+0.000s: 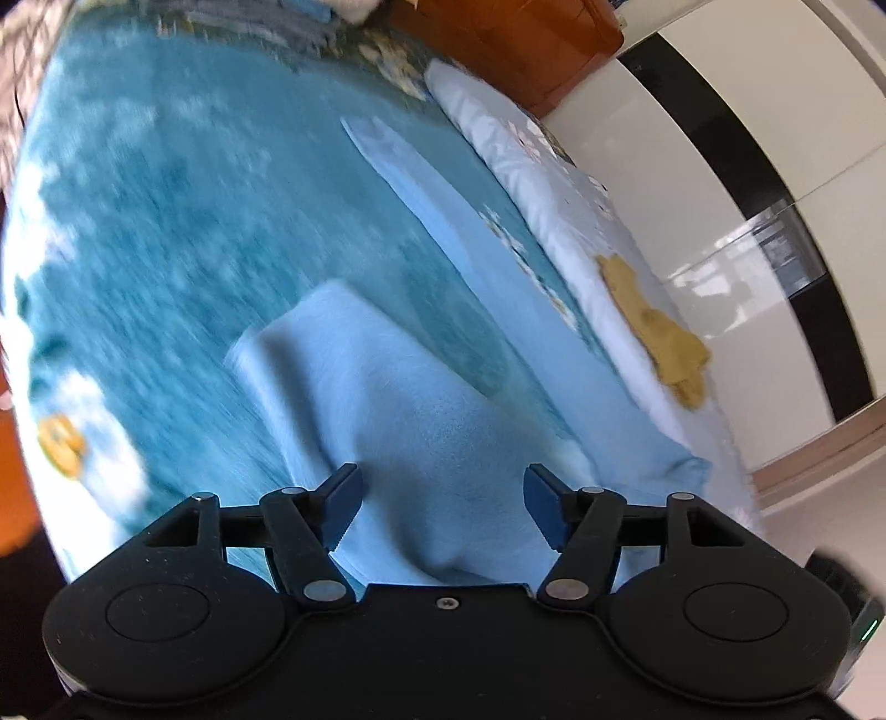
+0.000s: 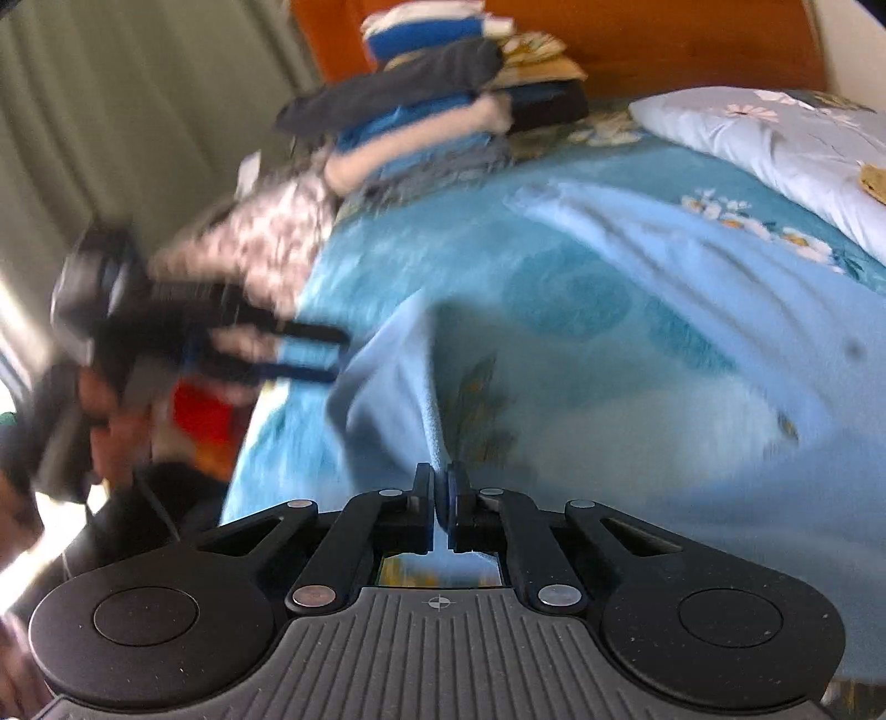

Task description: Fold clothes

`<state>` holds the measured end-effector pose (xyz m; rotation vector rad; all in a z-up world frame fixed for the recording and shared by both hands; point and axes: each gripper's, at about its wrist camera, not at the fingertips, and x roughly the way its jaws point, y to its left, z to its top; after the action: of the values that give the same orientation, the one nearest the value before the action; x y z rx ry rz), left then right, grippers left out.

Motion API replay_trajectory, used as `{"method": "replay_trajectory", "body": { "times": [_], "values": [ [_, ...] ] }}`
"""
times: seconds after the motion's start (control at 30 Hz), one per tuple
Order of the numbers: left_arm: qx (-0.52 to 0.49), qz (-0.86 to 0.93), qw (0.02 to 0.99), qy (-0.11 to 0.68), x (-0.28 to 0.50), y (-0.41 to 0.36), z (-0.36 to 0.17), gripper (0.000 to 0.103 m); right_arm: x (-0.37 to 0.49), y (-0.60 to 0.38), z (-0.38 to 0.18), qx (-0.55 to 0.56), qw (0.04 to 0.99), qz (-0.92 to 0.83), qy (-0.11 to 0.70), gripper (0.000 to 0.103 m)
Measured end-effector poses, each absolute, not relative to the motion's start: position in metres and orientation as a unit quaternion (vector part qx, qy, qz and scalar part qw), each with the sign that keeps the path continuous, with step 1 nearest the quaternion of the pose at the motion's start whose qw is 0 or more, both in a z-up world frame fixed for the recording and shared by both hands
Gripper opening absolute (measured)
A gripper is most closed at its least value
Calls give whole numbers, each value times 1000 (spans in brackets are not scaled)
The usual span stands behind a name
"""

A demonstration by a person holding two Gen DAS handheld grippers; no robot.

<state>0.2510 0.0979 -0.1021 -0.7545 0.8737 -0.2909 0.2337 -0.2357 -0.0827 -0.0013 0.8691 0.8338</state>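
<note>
A light blue garment [image 1: 410,421] lies partly folded on the teal flowered bedspread [image 1: 166,249]. My left gripper [image 1: 443,509] hovers over its near part with jaws apart; cloth lies below and between the fingers, and the pads do not press on it. In the right wrist view the same light blue garment [image 2: 637,288] spreads across the bed, and a pinched ridge of it rises to my right gripper [image 2: 441,487], which is shut on that fold. The left gripper [image 2: 310,354] shows blurred at the left of that view, held by a hand.
A stack of folded clothes [image 2: 432,88] sits at the head of the bed by the orange headboard [image 2: 664,44]. A white flowered pillow [image 1: 554,183] with a yellow cloth [image 1: 659,327] on it lies along the right edge. White wardrobe doors [image 1: 747,166] stand beyond.
</note>
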Motion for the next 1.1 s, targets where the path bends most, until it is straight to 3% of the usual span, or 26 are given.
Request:
{"method": "replay_trajectory", "body": {
  "times": [0.2, 0.33, 0.4, 0.47, 0.63, 0.97, 1.0, 1.03, 1.07, 1.1],
  "values": [
    [-328, -166, 824, 431, 241, 65, -95, 63, 199, -224, -105, -44, 815, 384, 431, 4],
    [-311, -167, 830, 432, 239, 57, -91, 63, 205, -224, -102, -17, 823, 377, 424, 6],
    [-313, -164, 831, 429, 239, 58, -90, 63, 214, -224, -98, 9, 827, 375, 418, 10],
    [-307, -159, 837, 424, 239, 61, -86, 63, 224, -220, -93, 23, 831, 372, 412, 21],
    [-299, -142, 850, 410, 240, 73, -76, 64, 249, -210, -88, 47, 836, 369, 404, 31],
    [-304, -120, 850, 413, 261, 82, -76, 64, 295, -191, -121, 123, 815, 318, 468, 32],
    [-303, -120, 850, 414, 262, 82, -77, 64, 293, -190, -121, 128, 815, 320, 467, 29],
    [-303, -119, 849, 416, 264, 81, -77, 64, 292, -189, -120, 131, 816, 321, 462, 16],
    [-302, -118, 849, 418, 265, 81, -78, 64, 290, -187, -118, 131, 819, 324, 455, 10],
    [-300, -116, 848, 421, 266, 80, -79, 64, 286, -185, -115, 127, 822, 328, 447, 10]
  ]
}}
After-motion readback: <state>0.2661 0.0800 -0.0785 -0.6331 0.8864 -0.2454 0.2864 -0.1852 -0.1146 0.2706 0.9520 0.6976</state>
